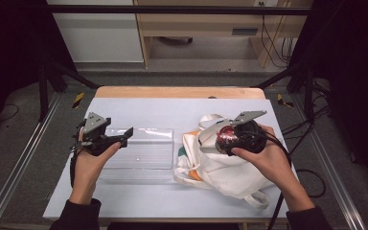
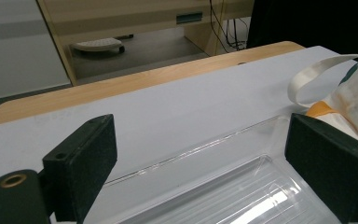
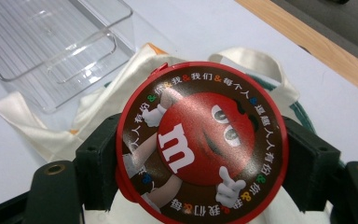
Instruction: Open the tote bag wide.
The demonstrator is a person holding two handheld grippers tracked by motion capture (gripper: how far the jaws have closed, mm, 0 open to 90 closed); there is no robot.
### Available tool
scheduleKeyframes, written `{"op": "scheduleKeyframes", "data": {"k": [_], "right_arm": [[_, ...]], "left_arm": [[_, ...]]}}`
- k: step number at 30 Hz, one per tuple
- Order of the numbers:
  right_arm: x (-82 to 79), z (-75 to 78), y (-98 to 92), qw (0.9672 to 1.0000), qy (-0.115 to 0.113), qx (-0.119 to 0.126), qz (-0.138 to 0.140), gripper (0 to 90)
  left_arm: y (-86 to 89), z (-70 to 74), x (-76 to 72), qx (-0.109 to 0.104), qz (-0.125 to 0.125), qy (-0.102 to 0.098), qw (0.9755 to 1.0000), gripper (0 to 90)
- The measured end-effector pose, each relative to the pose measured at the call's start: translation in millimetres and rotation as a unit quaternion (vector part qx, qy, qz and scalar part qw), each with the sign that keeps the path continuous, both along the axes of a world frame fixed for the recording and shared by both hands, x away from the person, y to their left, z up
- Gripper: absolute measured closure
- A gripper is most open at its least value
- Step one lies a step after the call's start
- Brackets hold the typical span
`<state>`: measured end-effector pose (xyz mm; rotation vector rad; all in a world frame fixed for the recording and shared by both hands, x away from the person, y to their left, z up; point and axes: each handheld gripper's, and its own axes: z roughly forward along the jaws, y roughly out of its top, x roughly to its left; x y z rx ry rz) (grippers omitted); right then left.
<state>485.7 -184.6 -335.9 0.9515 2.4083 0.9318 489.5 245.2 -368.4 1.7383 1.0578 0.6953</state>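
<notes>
Round red candy tin (image 3: 200,144), clamped in right gripper (image 3: 200,154) above cloth tote bag (image 1: 220,167).

Item: tin with red rim and a brown printed lid showing a red cartoon candy figure; both black jaws press its sides, standing wide to span it; seen from the high view over the bag's upper part, clear of the table (image 1: 139,108). Tote bag: cream fabric, loop handles, lying crumpled on the right half of the pale table surface. Clear plastic tray (image 1: 141,153): rectangular, just left of the bag. Left gripper (image 1: 124,136): jaws spread wide with nothing between them, hovering at the tray's left end.
</notes>
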Motion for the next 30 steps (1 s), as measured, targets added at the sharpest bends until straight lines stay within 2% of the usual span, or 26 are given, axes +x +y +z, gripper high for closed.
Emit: {"op": "scheduleKeyframes", "data": {"k": [4,8,15,16,22,30], "right_arm": [[1.1,6.0,3.7,1.0,0.001,0.001,0.004,26.0],[-0.6,12.3,12.4,0.9998,0.0,0.018,0.01,26.0],[-0.9,25.1,28.3,0.9995,-0.005,0.013,0.027,26.0],[1.3,28.9,33.7,0.9994,-0.009,0.012,0.033,26.0],[10.5,37.7,49.9,0.9989,-0.012,0.013,0.044,26.0],[19.4,37.9,66.1,0.9981,-0.015,0.015,0.058,26.0]], "left_arm": [[0.4,-1.7,0.7,0.001,-0.001,-0.003,1.0,9.1],[-0.2,-2.5,0.2,-0.001,0.0,-0.01,0.9999,9.1],[1.4,-1.5,-0.2,-0.001,-0.002,-0.023,0.9997,9.1],[2.4,-1.9,0.1,-0.008,-0.004,-0.022,0.9997,9.1],[6.4,-0.4,-1.6,-0.009,0.002,-0.028,0.9996,9.3],[10.0,-1.9,-0.8,-0.011,0.003,-0.025,0.9996,9.1]]}}
